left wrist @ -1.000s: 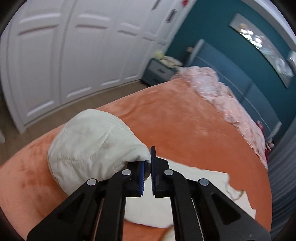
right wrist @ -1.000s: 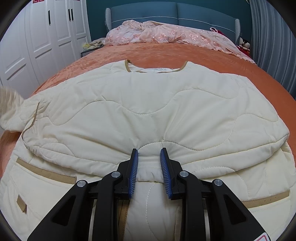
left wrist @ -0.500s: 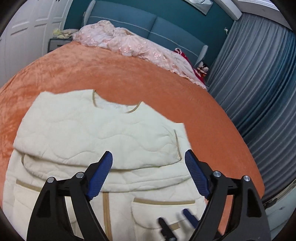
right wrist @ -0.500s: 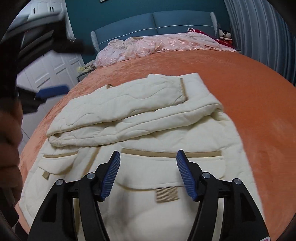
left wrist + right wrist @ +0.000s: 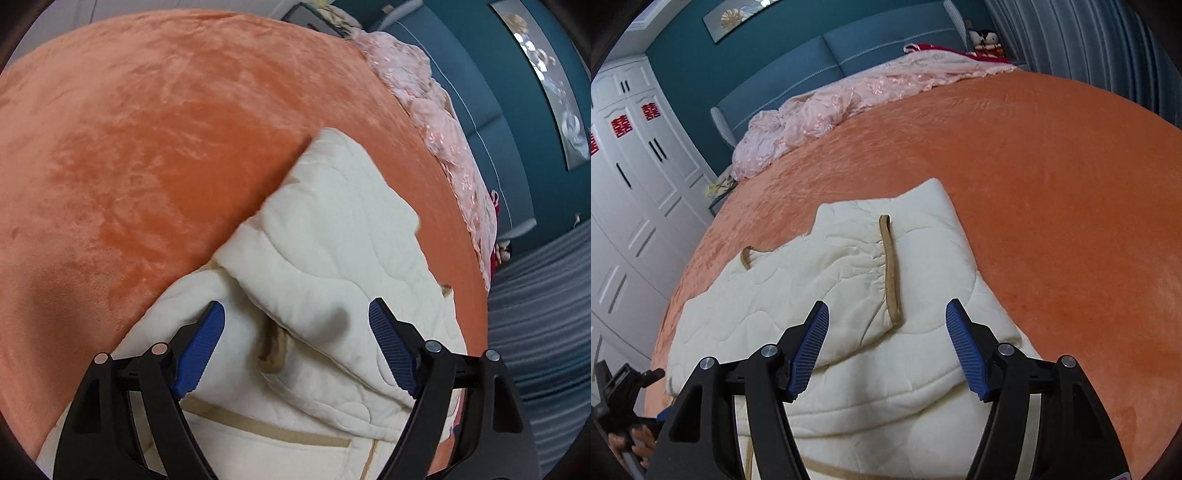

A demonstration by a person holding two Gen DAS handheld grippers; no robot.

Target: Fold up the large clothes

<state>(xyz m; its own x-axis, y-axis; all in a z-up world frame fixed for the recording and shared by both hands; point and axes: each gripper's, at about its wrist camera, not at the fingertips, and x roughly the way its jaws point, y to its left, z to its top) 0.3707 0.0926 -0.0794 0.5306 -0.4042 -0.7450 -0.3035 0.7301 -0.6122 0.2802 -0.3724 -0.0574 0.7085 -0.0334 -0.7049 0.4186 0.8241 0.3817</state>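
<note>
A cream quilted jacket (image 5: 332, 240) with tan trim lies on the orange bed cover (image 5: 147, 129), its sleeves folded across the body. My left gripper (image 5: 295, 321) hangs open just above the folded sleeve and the tan front edge, with fabric below the blue pads but not pinched. In the right wrist view the jacket (image 5: 831, 302) shows a sleeve cuff with a tan band (image 5: 890, 273) lying on top. My right gripper (image 5: 886, 321) stands open over that cuff, holding nothing. A hand (image 5: 631, 439) on the other gripper's handle shows at the lower left.
A pink lace cover (image 5: 849, 99) is bunched against the blue headboard (image 5: 886, 40). White wardrobe doors (image 5: 635, 184) run along the left and grey curtains (image 5: 1089, 37) along the right. Plush toys (image 5: 984, 38) sit at the bed's far corner. Bare orange bed cover (image 5: 1052, 184) surrounds the jacket.
The left gripper let go of a sleeve, opened wide and dropped low over the jacket. The right gripper opened and moved to the jacket's right side. Both sleeves now lie folded on the body.
</note>
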